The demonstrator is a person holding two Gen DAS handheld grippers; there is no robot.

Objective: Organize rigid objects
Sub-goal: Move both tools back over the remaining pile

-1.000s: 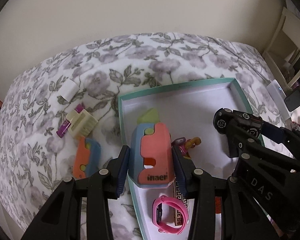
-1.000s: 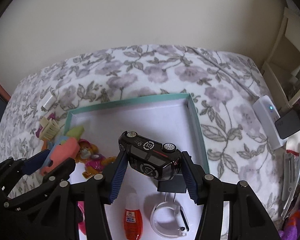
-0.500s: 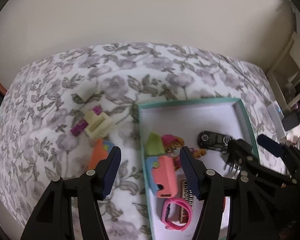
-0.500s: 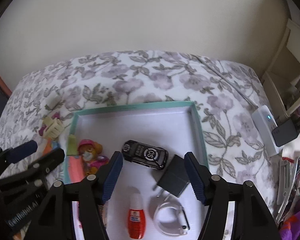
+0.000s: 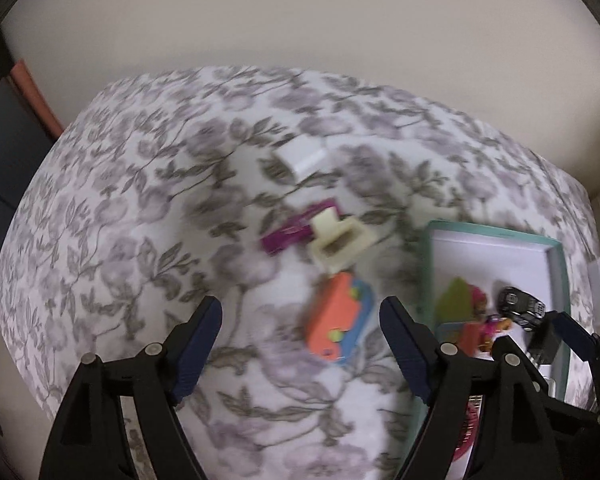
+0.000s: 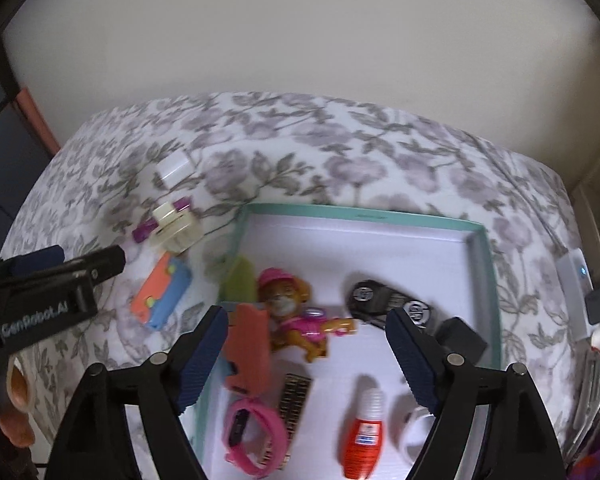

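The side of the left gripper (image 6: 60,280) reads "GenRobot.AI"; its jaws have just been opening and stand wide, empty, above the floral cloth (image 5: 140,200) near an orange-and-blue toy (image 5: 338,326). The right gripper (image 6: 306,354), also just opened and empty, hangs over the teal tray (image 6: 494,276), where the black toy car (image 6: 384,304) lies beside a dog figure (image 6: 296,320); the label of the red bottle (image 6: 364,436) is unreadable.

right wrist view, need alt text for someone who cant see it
Open right tongs, holding nothing, hang over a teal-rimmed white tray on a floral bedspread. The tray holds a black toy car, a pup figure in pink, a pink watch and a red bottle. An orange and blue toy lies outside, left of the tray, near the left tongs.
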